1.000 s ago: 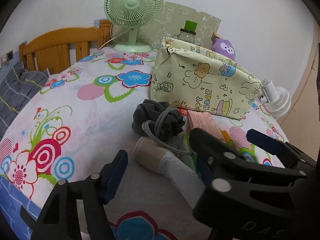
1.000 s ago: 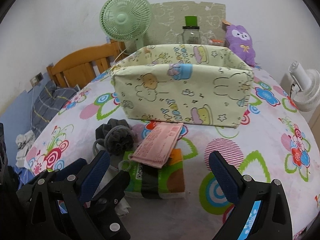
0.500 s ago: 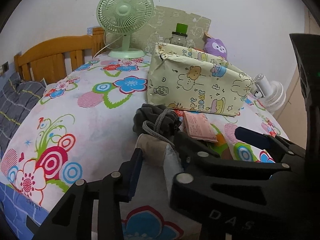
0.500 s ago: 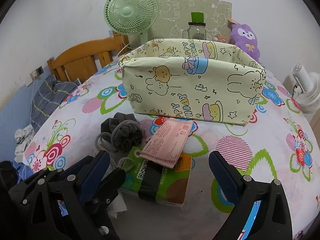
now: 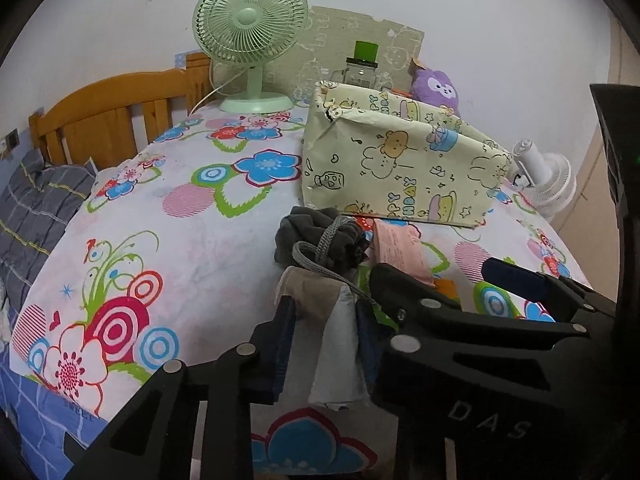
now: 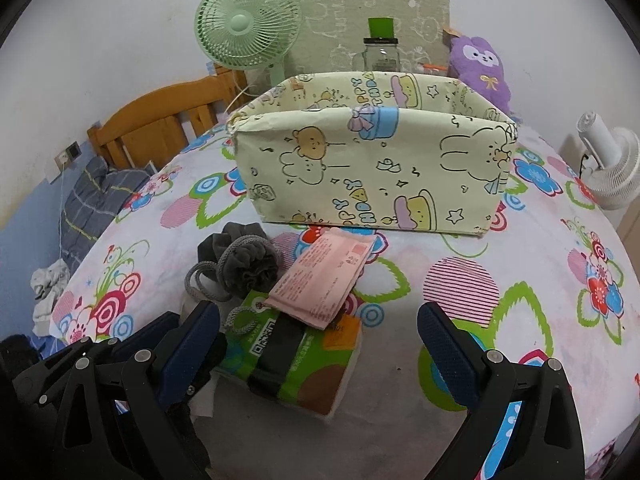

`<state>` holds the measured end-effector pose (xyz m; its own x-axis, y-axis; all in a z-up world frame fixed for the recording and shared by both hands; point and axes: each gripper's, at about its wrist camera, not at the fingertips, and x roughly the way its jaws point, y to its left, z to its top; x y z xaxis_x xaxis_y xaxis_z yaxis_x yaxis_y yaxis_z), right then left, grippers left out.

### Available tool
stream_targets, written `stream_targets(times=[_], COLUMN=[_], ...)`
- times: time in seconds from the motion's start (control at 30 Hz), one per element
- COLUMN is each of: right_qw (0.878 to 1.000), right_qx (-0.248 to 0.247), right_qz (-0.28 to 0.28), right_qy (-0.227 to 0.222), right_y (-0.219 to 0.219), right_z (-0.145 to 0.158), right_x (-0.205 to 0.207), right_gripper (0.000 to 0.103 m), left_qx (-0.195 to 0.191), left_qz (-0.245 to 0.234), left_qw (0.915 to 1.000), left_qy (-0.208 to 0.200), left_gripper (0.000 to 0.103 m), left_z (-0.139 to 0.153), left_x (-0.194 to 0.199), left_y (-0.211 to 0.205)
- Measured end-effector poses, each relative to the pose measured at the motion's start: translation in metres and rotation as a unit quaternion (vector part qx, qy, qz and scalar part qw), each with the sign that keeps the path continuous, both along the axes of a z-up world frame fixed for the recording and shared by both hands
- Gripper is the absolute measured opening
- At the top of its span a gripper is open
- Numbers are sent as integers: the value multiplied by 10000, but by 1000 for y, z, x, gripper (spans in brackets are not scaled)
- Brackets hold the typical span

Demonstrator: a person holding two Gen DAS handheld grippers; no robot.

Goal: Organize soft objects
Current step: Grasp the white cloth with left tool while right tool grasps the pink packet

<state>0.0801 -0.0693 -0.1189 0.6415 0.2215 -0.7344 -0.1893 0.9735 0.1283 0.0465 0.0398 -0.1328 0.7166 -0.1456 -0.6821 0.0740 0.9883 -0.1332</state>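
At the near edge of the flowered bedsheet (image 5: pixel 192 248), the left gripper (image 5: pixel 326 344) is closing its jaws, already narrow, on a rolled beige-and-white sock (image 5: pixel 334 336) that stands between its blue pads, which press it from both sides. Just beyond the sock lies a grey drawstring pouch (image 5: pixel 320 240), its cord trailing down over the sock's far end. To the right of the pouch, a pink tissue packet (image 6: pixel 324 276) rests tilted on top of a green tissue pack (image 6: pixel 296 360). The right gripper (image 6: pixel 316 344) hovers with its jaws wide, the green pack lying between the fingers but untouched by either pad. Farther back stands the cartoon-printed fabric bin (image 6: pixel 372 168), open at the top. Behind it, at the far wall, are a green desk fan (image 5: pixel 250 40), a glass jar (image 6: pixel 380 54) and a purple plush toy (image 6: pixel 480 68); a white fan (image 6: pixel 608 160) sits at the far right.
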Motion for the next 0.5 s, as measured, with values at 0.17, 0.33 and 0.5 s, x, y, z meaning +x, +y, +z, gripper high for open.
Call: stream_targets(times=[0.17, 0.33, 0.5], right_qw=[9998, 9995, 9992], right_qx=[66, 96, 102], right_qz=[-166, -269, -247], right_qy=[70, 131, 290], right_y=[-5, -8, -5], right_z=[0, -2, -10], right_x=[10, 21, 33], right_gripper=[100, 97, 89], left_qx=[37, 200, 394], left_qz=[102, 200, 319], left_qw=[9999, 9996, 9987], left_qy=[-20, -42, 2], left_gripper=[26, 25, 25], left_z=[3, 4, 0], left_x=[9, 18, 27], left_y=[3, 7, 9])
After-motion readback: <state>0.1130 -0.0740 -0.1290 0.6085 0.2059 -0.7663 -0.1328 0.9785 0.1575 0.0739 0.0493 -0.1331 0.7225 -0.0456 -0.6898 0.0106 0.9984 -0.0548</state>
